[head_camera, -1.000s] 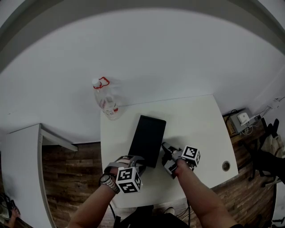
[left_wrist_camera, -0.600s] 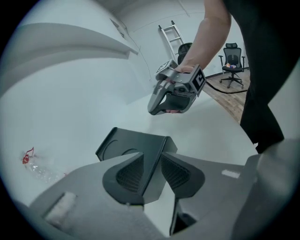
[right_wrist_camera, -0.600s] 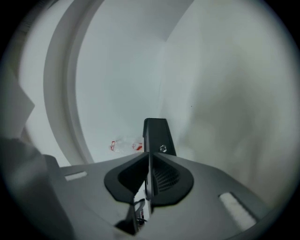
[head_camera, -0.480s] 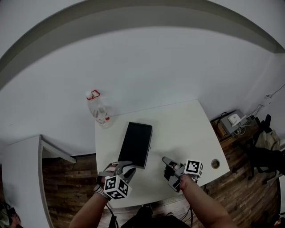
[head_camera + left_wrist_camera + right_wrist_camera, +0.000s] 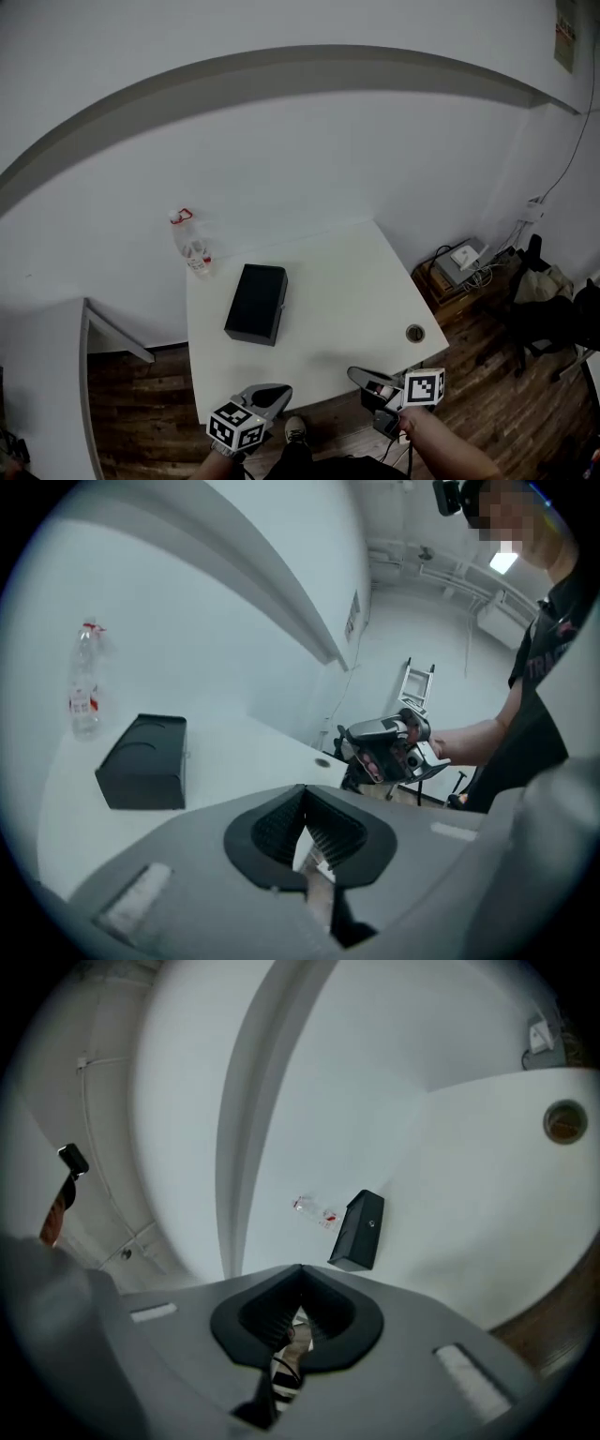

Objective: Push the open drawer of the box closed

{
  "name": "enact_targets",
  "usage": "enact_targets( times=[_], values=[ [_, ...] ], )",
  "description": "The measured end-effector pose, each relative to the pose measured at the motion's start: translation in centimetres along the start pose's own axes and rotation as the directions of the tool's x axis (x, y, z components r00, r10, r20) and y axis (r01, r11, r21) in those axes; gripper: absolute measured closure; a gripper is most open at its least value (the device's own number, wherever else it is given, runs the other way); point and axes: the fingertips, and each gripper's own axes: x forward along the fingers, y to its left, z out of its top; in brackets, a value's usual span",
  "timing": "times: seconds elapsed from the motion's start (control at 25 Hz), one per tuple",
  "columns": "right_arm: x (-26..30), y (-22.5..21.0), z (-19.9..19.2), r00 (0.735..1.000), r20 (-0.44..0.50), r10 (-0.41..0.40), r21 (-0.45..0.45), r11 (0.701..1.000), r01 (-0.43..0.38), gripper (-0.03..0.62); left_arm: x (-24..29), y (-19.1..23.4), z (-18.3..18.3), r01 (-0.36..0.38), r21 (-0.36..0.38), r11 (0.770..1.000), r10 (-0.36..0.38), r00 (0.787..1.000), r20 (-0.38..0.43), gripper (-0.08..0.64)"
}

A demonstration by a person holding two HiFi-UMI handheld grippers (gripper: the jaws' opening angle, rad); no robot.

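The black box lies on the white table, and no drawer sticks out of it. In the left gripper view the box looks closed; the right gripper view shows the box with a small knob on one face. My left gripper hovers off the table's near edge, well short of the box. Its jaws have just closed with nothing between them. My right gripper hangs at the near right, also shut and empty. The left gripper looks across at the right gripper. The right gripper points toward the wall.
A clear plastic bottle with a red cap ring stands at the table's far left corner. A round cable hole sits near the right edge. A white shelf is at the left, and devices and cables lie on the wooden floor at right.
Both grippers have drawn back from the near end of the box to beyond the table's front edge and risen. Their jaws, open earlier, are now shut. The box has stayed put.
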Motion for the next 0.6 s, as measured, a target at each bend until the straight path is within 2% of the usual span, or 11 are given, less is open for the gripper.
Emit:
enact_targets(
  times=[0.16, 0.32, 0.48, 0.6],
  values=[
    [-5.7, 1.9, -4.1, 0.999, -0.052, -0.006, -0.091, 0.996, 0.002, 0.588, -0.9, -7.7, -2.9, 0.067, -0.111, 0.992, -0.063, 0.997, 0.041, 0.558],
    [-10.6, 3.4, -8.6, 0.998, -0.066, 0.009, -0.082, 0.997, -0.014, 0.588, -2.1, -13.8, -6.2, 0.125, -0.22, 0.967, -0.109, 0.991, 0.081, 0.557],
    [-13.5, 4.1, -11.8, 0.998, -0.063, 0.004, -0.046, 0.999, -0.007, 0.588, -3.7, -17.0, -8.9, 0.155, -0.31, 0.938, -0.129, 0.986, 0.102, 0.558],
    [-14.9, 4.7, -13.1, 0.998, -0.069, 0.009, -0.042, 0.999, -0.012, 0.588, -4.3, -18.5, -9.8, 0.154, -0.349, 0.925, -0.124, 0.986, 0.108, 0.558]
  ],
)
